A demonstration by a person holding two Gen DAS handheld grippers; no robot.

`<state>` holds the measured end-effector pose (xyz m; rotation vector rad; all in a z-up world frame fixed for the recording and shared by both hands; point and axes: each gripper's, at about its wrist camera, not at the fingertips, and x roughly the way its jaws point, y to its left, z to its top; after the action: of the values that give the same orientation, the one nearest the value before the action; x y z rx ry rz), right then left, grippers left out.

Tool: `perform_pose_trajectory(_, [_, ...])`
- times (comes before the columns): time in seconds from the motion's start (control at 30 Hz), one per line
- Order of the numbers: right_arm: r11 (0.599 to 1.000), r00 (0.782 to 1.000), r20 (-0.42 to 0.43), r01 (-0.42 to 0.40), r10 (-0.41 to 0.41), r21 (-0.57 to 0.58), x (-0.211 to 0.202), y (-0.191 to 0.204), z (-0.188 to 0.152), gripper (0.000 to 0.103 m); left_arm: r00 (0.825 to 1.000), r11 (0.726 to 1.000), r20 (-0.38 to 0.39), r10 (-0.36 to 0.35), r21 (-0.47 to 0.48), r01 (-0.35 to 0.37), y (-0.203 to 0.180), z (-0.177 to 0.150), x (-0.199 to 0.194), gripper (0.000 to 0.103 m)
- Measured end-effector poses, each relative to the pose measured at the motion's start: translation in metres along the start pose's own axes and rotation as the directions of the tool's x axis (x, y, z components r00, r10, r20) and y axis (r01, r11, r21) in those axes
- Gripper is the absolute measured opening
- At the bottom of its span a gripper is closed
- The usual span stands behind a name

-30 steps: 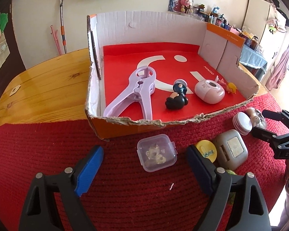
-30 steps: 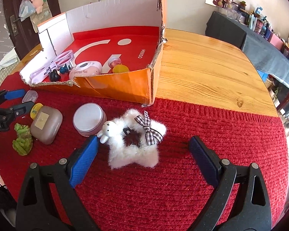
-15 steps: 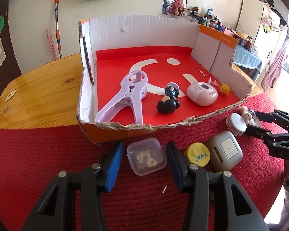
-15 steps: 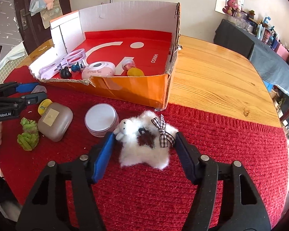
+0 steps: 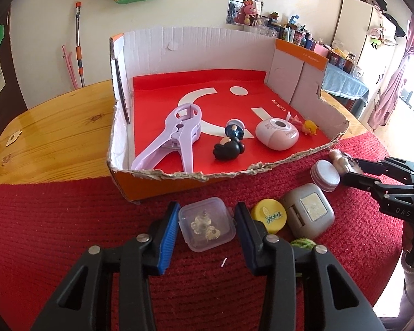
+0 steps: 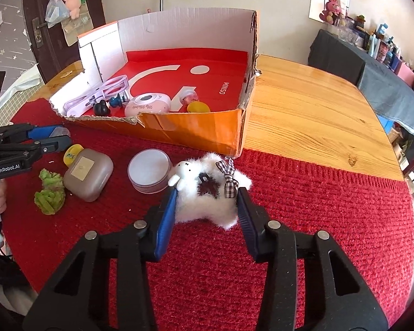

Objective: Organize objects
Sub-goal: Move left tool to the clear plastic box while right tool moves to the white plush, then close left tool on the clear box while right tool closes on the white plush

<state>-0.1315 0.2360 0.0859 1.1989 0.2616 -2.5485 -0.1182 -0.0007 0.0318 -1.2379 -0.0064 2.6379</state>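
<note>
Objects still to be sorted lie on the red mat in front of the cardboard box (image 5: 140, 55) on the desk (image 6: 303, 115). A second ago both grippers stood wide around their targets; now each has drawn in. The left gripper (image 5: 205, 227) has its fingers clamped on the clear plastic case (image 5: 207, 224), pads touching both sides. The right gripper (image 6: 205, 207) is closing on the fluffy white plush (image 6: 207, 190) — its fingers press into the fur. Neither piece has left the mat. Both grasps look set, so lifting into the box — where the lilac clip (image 5: 176, 138) and pink case (image 5: 277, 135) already sit — seems the next step.
</note>
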Motion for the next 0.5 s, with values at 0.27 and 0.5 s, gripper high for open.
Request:
perform_pose_trajectory(0.27, [1.000,1.000,0.021,-0.003,0.003,0.007,-0.006,0.000,0.000,0.039,1.000,1.000,0.013,-0.003,0.002,0.003,-0.001,-0.001,-0.006,0.043])
perform_pose_trajectory(0.5, [1.000,0.999,0.047,-0.002,0.001,0.002,-0.020,0.003,0.003,0.039,0.999,1.000,0.039,-0.011,0.013,0.011,-0.004,0.001,-0.017,0.043])
